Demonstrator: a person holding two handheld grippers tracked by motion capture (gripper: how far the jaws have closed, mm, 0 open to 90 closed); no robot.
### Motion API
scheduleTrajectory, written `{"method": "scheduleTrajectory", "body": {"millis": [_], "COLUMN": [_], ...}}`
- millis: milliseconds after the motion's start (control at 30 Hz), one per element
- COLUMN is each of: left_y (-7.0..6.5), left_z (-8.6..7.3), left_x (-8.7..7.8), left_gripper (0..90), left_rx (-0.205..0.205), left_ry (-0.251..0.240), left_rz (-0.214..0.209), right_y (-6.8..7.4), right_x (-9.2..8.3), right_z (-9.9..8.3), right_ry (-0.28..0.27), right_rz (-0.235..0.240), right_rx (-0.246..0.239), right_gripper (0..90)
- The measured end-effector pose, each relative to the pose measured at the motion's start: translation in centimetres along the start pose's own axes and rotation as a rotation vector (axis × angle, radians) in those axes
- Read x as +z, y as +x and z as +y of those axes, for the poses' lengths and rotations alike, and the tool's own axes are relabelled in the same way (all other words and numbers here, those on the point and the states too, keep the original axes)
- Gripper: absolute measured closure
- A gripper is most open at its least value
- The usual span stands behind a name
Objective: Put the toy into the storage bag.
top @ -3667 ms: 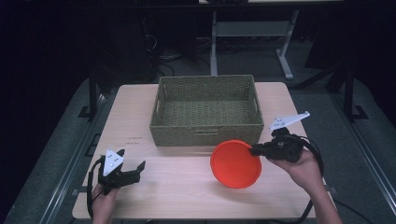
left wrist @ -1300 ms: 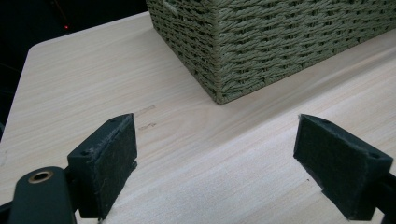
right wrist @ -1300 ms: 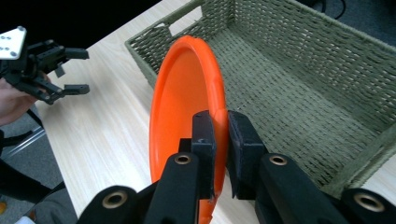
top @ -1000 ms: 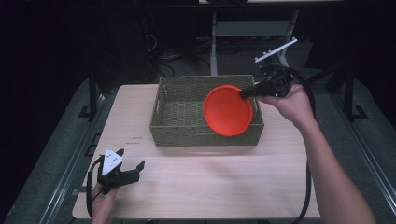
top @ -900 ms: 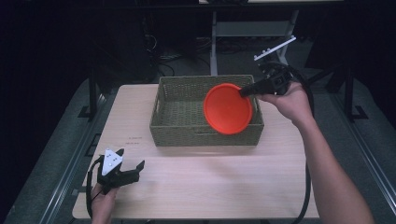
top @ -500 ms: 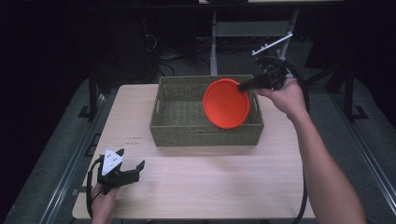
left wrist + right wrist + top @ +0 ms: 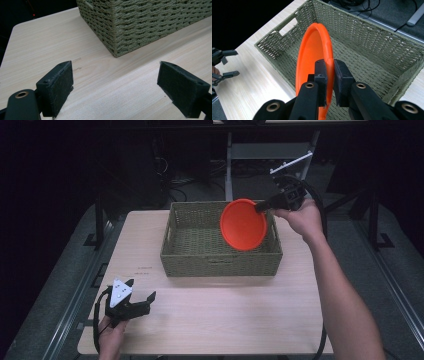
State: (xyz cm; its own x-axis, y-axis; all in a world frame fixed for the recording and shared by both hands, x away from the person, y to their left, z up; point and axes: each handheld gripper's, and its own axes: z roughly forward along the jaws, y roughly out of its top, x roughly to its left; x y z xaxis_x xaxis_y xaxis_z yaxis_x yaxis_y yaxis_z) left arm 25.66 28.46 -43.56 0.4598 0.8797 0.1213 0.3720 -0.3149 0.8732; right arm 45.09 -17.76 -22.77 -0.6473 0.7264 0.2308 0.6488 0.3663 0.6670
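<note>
An orange plate (image 7: pixel 243 224) hangs tilted on edge over the right part of the green woven basket (image 7: pixel 175 227). My right gripper (image 7: pixel 262 207) is shut on the plate's rim. In the right gripper view the two jaws pinch the orange plate (image 7: pixel 312 55) above the basket (image 7: pixel 372 47) floor. My left gripper (image 7: pixel 148 302) rests low at the table's front left corner, open and holding nothing. In the left gripper view its pads (image 7: pixel 56 85) stand wide apart over bare wood, with the basket's corner (image 7: pixel 117 27) ahead.
The light wooden table (image 7: pixel 220 320) has free room in front of the basket and to its left. A metal stand (image 7: pixel 270 152) and cables lie on the dark floor behind the table.
My right gripper lifted the orange plate from the table's front right and carried it up over the basket, then edged it left and lower. The left gripper stayed still.
</note>
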Motion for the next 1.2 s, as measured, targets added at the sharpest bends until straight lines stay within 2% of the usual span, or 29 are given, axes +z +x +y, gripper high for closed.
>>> {"method": "scheduleTrajectory", "body": {"millis": [100, 633, 767, 1200], "left_y": [0.0, 0.1, 0.2, 0.2], "left_z": [0.0, 0.0, -0.1, -0.1], "left_x": [0.1, 0.1, 0.1, 0.0], "left_gripper": [12.8, 12.8, 12.8, 12.8], "left_rx": [-0.016, -0.01, -0.022, -0.025], "left_ry": [-0.009, -0.005, -0.005, -0.008], "left_rz": [0.002, 0.007, 0.006, 0.008], "right_y": [-0.1, -1.5, -1.6, -2.4], "right_x": [0.4, 2.5, 3.2, 5.6], "right_z": [0.2, 0.7, 0.6, 0.5], "right_ry": [-0.005, -0.017, -0.029, -0.007], "right_rz": [-0.006, -0.027, -0.022, -0.043], "right_rx": [0.011, 0.045, 0.044, 0.067], "right_gripper": [81.7, 81.6, 81.7, 81.6]}}
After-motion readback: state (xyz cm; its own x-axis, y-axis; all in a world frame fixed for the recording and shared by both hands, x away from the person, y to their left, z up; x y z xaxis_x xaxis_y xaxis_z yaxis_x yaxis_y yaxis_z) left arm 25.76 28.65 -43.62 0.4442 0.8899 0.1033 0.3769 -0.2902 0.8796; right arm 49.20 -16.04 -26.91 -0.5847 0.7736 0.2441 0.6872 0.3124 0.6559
